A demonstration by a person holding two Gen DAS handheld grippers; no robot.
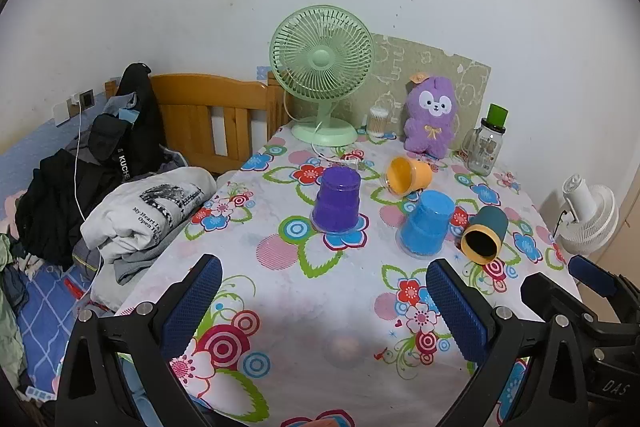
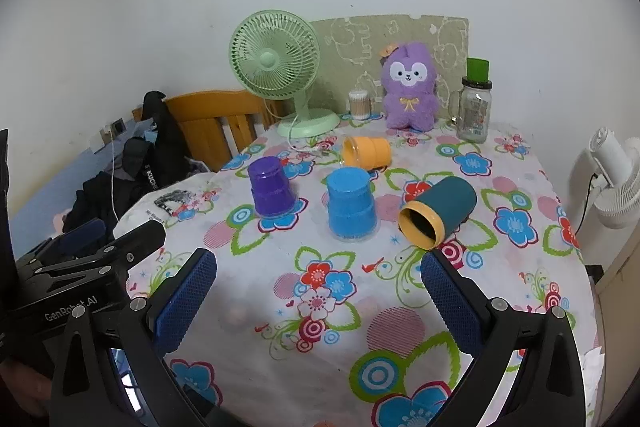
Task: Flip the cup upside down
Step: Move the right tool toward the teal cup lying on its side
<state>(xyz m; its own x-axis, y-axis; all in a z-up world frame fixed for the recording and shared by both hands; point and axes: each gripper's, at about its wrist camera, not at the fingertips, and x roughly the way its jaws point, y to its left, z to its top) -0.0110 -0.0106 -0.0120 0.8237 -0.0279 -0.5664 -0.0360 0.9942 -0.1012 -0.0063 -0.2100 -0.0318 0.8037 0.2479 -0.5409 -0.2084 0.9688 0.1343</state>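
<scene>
A purple cup (image 1: 337, 199) (image 2: 272, 187) and a blue cup (image 1: 427, 223) (image 2: 351, 203) stand upside down on the flowered tablecloth (image 1: 320, 291). An orange cup (image 1: 408, 175) (image 2: 366, 152) lies on its side behind them. A dark teal cup with a yellow rim (image 1: 484, 235) (image 2: 438, 213) lies on its side, mouth toward me. My left gripper (image 1: 324, 303) is open and empty above the near table. My right gripper (image 2: 318, 297) is open and empty, near the teal cup. The right gripper also shows at the right edge of the left wrist view (image 1: 580, 291).
A green desk fan (image 1: 322, 75), a purple plush toy (image 1: 431, 115), a cotton-swab jar (image 1: 378, 121) and a glass jar with a green lid (image 1: 486, 143) stand along the back. A white fan (image 1: 588, 215) sits off the right edge. A bed with clothes (image 1: 120, 187) lies left.
</scene>
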